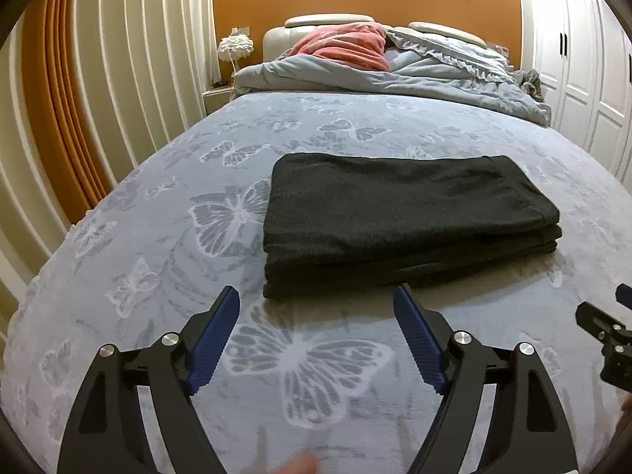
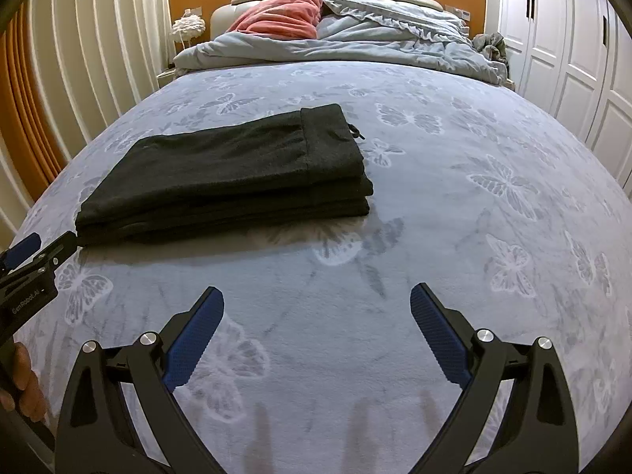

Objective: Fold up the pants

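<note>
Dark grey pants (image 1: 403, 213) lie folded in a neat rectangular stack on the bed; in the right wrist view the pants (image 2: 233, 173) sit at left centre, waistband on the right end with a drawstring poking out. My left gripper (image 1: 316, 296) is open and empty, just in front of the stack's near edge. My right gripper (image 2: 316, 296) is open and empty, over bare bedspread to the right of the stack and nearer than it. The right gripper's tip shows at the right edge of the left wrist view (image 1: 608, 316); the left gripper shows at the left edge of the right wrist view (image 2: 31, 260).
The bed has a blue-grey butterfly bedspread (image 1: 197, 217). A rumpled grey duvet (image 1: 434, 75) and a pink blanket (image 1: 347, 47) lie at the headboard. White curtains (image 1: 118, 59) hang on the left, white wardrobe doors (image 1: 580, 59) stand on the right.
</note>
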Demonstrator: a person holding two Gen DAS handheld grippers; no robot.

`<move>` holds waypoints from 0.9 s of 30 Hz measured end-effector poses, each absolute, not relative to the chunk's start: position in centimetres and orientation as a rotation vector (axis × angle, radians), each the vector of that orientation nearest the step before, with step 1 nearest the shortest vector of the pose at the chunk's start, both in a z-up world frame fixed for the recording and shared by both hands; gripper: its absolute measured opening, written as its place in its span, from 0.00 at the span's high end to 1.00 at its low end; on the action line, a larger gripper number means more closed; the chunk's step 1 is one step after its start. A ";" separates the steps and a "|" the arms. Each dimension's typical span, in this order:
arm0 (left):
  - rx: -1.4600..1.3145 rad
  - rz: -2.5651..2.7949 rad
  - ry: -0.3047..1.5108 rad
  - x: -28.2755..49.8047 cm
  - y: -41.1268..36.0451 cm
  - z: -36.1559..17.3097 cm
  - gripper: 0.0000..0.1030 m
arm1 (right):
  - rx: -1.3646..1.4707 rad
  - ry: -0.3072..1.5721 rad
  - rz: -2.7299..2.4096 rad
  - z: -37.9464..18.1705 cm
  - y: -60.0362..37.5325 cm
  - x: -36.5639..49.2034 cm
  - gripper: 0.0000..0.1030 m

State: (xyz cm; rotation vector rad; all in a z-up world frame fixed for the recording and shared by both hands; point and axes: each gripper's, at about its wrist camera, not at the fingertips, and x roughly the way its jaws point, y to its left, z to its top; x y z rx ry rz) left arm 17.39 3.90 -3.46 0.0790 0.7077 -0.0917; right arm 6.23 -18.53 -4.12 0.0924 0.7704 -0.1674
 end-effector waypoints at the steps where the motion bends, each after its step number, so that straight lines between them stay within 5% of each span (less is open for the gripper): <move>1: 0.071 -0.094 0.708 17.3 3.9 -3.5 0.25 | 0.091 0.771 -0.168 -4.1 -18.5 6.2 0.09; 27: 0.141 -0.105 0.709 16.7 2.6 -3.8 0.25 | 0.080 0.775 -0.164 -4.2 -18.0 6.1 0.09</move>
